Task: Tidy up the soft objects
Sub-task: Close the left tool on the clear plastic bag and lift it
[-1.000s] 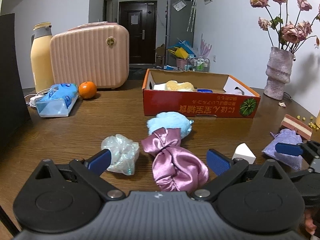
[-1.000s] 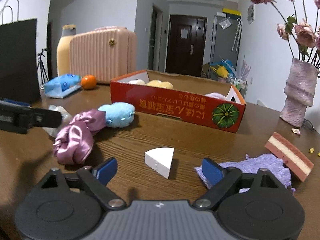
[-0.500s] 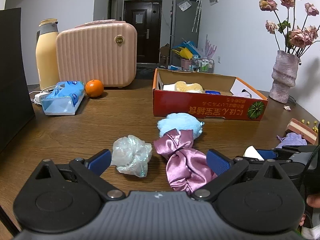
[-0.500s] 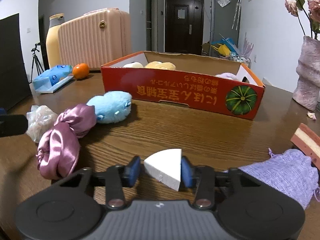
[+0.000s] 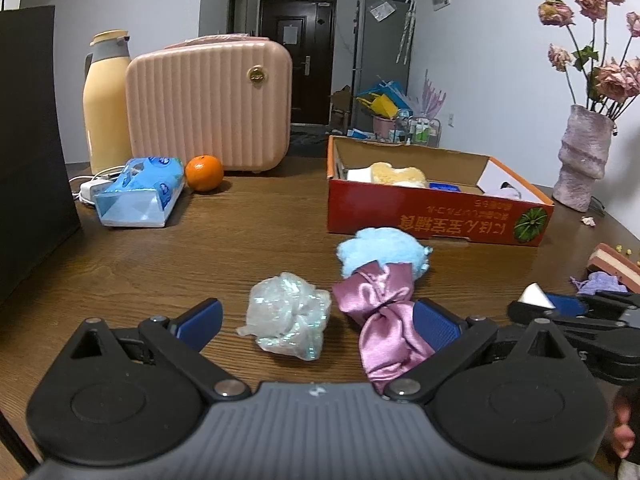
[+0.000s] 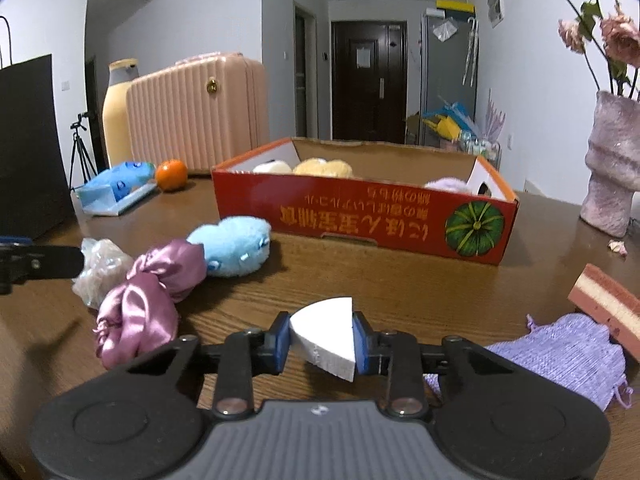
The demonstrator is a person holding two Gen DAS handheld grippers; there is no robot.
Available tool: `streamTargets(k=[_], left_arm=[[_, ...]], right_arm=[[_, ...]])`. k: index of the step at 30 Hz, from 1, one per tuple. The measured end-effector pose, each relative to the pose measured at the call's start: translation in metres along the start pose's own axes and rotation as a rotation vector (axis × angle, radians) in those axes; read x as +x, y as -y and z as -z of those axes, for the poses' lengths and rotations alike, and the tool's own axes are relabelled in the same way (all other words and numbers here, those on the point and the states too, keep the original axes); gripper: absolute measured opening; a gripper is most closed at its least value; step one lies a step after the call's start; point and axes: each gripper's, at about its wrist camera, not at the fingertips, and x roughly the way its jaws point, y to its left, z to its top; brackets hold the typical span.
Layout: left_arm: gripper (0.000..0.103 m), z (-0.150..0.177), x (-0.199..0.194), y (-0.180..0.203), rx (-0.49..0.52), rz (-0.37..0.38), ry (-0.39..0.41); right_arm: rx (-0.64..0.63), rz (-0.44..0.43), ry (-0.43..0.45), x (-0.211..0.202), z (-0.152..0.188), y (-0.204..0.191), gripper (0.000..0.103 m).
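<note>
Right gripper (image 6: 321,340) pinches white foam wedge (image 6: 328,334); left gripper (image 5: 316,320) gapes wide, empty, over crinkled plastic ball (image 5: 289,316). Risk: wedge's slanted faces could squirt free before reaching the red box (image 6: 360,216).

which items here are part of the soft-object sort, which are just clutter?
Job: white foam wedge in right gripper, pink satin scrunchie, blue plush, iridescent wad, purple pouch, red box.
Clutter: orange, tissue pack, pink case, vase.

Glossy satin scrunchie (image 5: 384,312), wooden table (image 5: 200,256)

White walls (image 5: 480,60), dark door (image 5: 298,60), wooden table (image 5: 160,264).
</note>
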Motion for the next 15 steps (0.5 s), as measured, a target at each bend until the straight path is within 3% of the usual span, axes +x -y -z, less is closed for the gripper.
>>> streamTargets(k=[15], left_arm=[[0.103,-0.003,0.045,-0.025,0.027,-0.06,-0.076]], right_arm=[[-0.004,0.013,0.051,-0.008,-0.001,0.0,0.031]])
